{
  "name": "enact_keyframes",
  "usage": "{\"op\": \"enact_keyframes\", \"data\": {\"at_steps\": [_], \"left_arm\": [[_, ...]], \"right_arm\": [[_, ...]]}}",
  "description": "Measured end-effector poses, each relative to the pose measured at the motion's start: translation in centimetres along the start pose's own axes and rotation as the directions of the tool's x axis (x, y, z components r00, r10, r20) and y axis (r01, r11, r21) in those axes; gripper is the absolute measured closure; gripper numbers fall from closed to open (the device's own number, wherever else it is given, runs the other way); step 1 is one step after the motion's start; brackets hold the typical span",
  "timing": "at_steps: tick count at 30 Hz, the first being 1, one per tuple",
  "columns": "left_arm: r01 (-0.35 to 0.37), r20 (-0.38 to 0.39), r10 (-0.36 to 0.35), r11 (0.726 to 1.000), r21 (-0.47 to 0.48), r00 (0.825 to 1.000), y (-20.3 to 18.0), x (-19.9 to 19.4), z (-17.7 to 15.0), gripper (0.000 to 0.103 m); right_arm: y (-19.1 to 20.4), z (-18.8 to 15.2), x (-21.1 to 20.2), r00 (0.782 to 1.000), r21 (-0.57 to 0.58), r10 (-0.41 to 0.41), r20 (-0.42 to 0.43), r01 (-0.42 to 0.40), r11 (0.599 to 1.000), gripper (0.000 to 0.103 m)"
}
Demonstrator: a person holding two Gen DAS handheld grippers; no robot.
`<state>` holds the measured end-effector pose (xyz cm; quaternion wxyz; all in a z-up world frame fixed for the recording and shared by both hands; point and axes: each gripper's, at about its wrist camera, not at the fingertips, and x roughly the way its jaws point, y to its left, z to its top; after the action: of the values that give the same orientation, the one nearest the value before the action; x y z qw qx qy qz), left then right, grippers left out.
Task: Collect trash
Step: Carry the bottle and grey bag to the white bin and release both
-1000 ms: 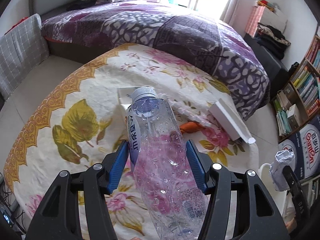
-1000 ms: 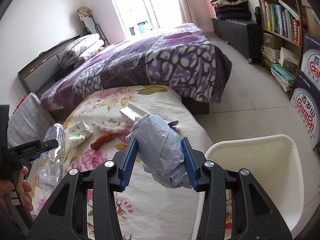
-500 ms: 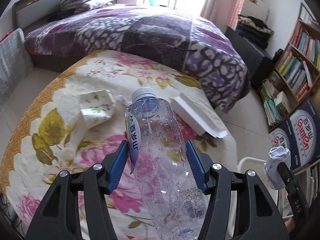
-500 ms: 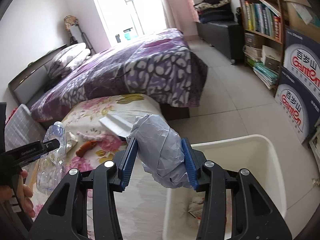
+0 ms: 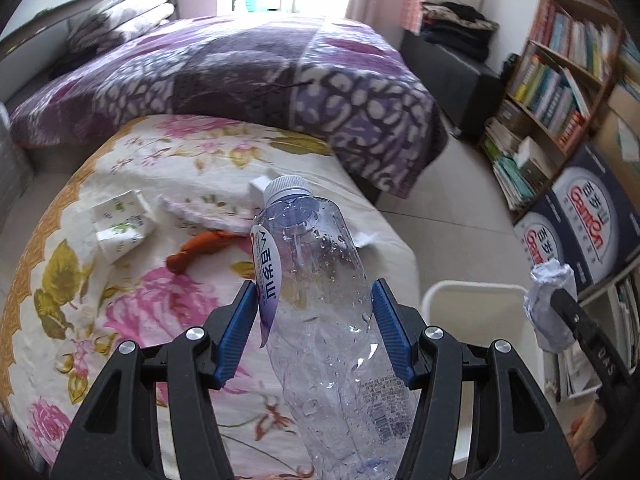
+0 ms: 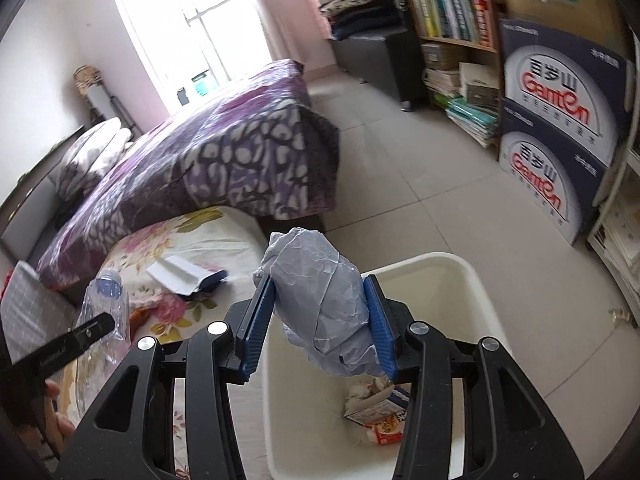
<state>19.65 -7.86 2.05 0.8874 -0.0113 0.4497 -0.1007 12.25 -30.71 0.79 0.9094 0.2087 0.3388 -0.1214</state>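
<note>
Left wrist view: left gripper (image 5: 316,334) clamped on clear plastic bottle (image 5: 320,300), dimpled, droplets inside, cap forward, above floral sheet (image 5: 120,304); carton (image 5: 120,228), orange scrap (image 5: 200,248) uncollected.

Right wrist view: right gripper (image 6: 320,324) pinching crumpled grey paper wad (image 6: 320,300) over white bin (image 6: 472,296), judged positioned for drop; trash lies inside.

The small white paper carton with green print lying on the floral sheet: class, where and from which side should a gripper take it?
Grip the small white paper carton across its narrower sides, coming from above: it lies flat with clear sheet around it.
</note>
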Motion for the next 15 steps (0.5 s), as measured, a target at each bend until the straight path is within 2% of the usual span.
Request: {"op": "enact_keyframes", "data": {"at_steps": [11,13,15], "left_arm": [[0.059,-0.019,-0.057,0.992,0.113,0.998,-5.5,0.4,-1.1,0.045],[0.072,-0.021,-0.069,0.989,0.129,0.997,-6.4,0.3,-1.3,0.045],[0.082,-0.023,-0.080,0.986,0.146,0.997,-7.3,0.3,-1.6,0.045]], "right_arm": [[-3.8,0.5,-1.5,0.997,0.082,-0.076,0.017,0.074,0.994,0.055],[-4.7,0.6,-1.9,0.996,0.103,-0.088,0.019,0.085,0.991,0.050],[-5.5,0.6,-2.2,0.994,0.122,-0.104,0.024,0.100,0.988,0.041]]}}
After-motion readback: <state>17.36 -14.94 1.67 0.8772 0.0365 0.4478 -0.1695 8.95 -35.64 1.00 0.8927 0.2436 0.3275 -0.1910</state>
